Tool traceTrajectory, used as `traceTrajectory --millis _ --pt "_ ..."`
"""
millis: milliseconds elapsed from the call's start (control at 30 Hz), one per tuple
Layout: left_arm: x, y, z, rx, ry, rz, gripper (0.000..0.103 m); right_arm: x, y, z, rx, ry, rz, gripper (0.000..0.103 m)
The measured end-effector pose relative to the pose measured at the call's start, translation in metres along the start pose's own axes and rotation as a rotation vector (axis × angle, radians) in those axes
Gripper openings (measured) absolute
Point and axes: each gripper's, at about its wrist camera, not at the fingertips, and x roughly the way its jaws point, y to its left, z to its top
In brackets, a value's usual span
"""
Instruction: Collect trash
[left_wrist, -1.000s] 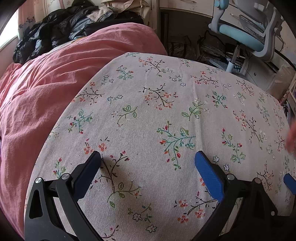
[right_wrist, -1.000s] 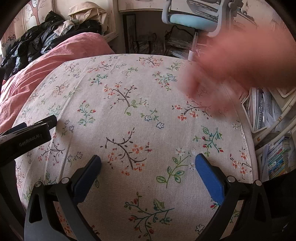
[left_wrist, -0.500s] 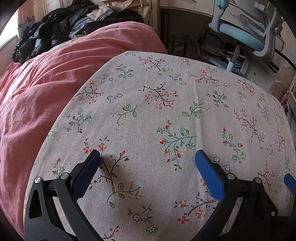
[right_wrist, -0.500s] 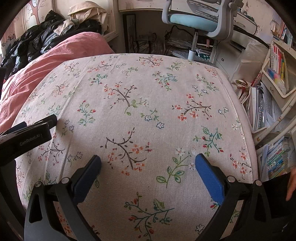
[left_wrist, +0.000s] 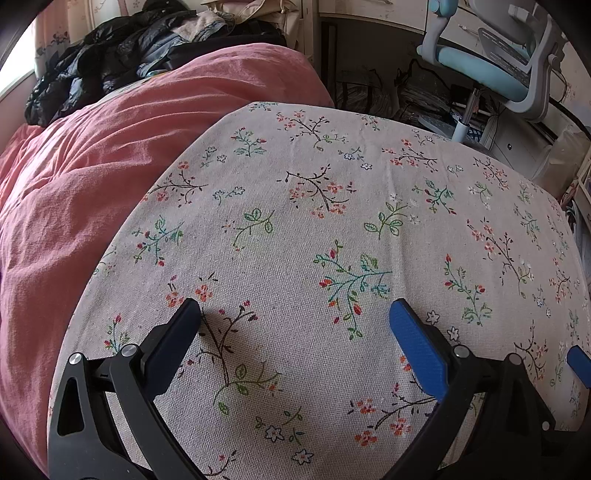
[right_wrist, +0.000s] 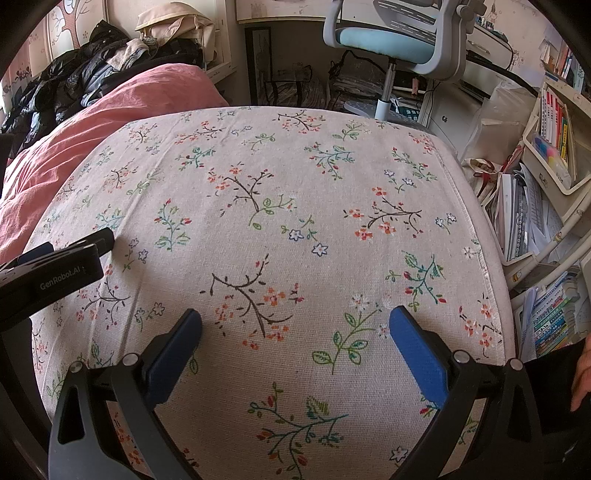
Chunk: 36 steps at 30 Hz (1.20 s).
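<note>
Floral tablecloth (left_wrist: 332, 229) beneath both spread, empty tongs (left_wrist: 295, 321) (right_wrist: 295, 325) — bookshelves (right_wrist: 546, 206) only in the right view.

Beige flower-sprigged cloth (right_wrist: 280, 206) on the tabletop, pink quilt (left_wrist: 92, 177) at nine o'clock, pale-blue chair (right_wrist: 388, 40) at one.

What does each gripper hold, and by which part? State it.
Nothing. The left gripper and right gripper both have open, empty jaws over the floral cloth.
</note>
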Motion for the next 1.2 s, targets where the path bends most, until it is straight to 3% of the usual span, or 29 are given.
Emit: traceTrajectory --millis 1200 --pt "-0.0014 0.0005 0.0024 0.000 -0.006 0.008 0.097 0.0001 -0.0002 -0.0006 0.001 -0.001 0.001 0.097"
